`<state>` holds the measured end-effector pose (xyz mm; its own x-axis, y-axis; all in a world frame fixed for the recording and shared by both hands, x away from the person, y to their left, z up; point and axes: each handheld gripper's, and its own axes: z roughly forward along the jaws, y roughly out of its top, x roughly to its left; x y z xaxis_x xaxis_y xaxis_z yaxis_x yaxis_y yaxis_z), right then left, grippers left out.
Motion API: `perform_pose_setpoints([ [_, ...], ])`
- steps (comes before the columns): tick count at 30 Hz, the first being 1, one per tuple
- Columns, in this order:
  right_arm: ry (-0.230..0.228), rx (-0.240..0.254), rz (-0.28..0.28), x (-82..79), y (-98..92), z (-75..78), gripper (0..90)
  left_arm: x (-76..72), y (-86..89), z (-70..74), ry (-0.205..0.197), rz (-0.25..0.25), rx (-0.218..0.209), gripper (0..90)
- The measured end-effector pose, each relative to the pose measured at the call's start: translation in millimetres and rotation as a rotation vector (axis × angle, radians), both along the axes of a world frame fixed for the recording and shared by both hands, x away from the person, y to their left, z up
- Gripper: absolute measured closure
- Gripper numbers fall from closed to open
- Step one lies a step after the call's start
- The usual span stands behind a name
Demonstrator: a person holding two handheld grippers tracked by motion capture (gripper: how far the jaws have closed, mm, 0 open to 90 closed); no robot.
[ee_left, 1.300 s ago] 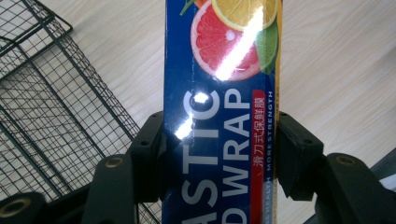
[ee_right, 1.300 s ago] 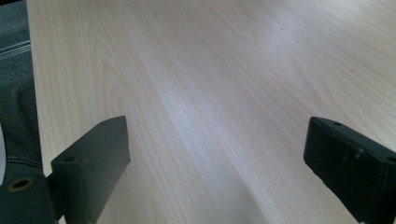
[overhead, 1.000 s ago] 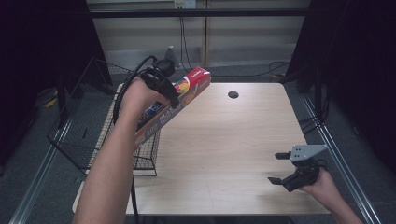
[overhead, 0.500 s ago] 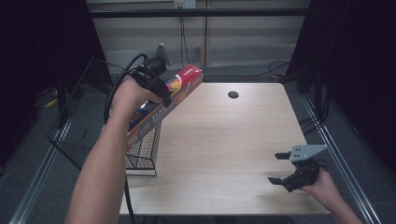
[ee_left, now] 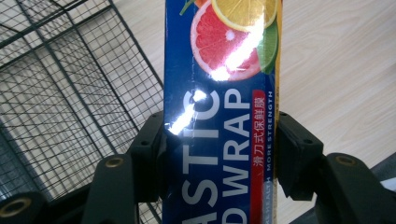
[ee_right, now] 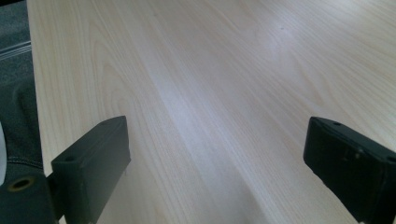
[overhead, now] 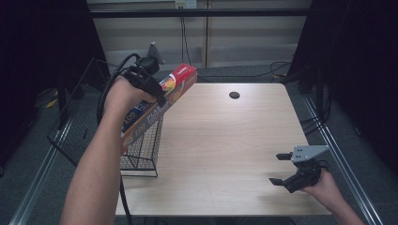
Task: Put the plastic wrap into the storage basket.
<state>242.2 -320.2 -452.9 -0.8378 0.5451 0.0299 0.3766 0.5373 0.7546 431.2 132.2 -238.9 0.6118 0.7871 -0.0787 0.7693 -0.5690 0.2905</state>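
While left forearm reaches up along table's (overhead: 225, 140) left edge, left gripper (overhead: 157, 91) clamps plastic wrap box (overhead: 162, 101) across its width, jaws pressed on both long sides; box held tilted in air above wire basket (overhead: 141, 150) at table's left edge, far end over table; right gripper (overhead: 281, 168) low near table's right front corner, jaws spread, nothing between, hand behind it
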Motion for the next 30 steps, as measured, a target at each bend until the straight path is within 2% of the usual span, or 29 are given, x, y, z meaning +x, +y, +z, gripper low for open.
perform_pose_setpoints([
  [16, -0.003, 0.0, -0.003, 0.0, 0.0, -0.2, 6.8, -1.5, 32.6, 3.4, -0.009, 0.08, 0.003, 44.3],
  [26, -0.008, 0.004, -0.007, -0.2, -0.6, 0.1, 6.9, -0.9, 46.1, 4.0, -0.02, 0.12, 0.008, 44.3],
  [29, -0.008, 0.005, -0.006, -0.2, -0.6, 0.3, 6.9, -0.9, 48.1, 3.6, -0.024, 0.148, 0.005, 44.3],
  [30, -0.01, 0.003, -0.009, -0.3, -0.6, 0.3, 6.9, -0.5, 49.8, 4.0, -0.021, 0.14, 0.012, 44.3],
])
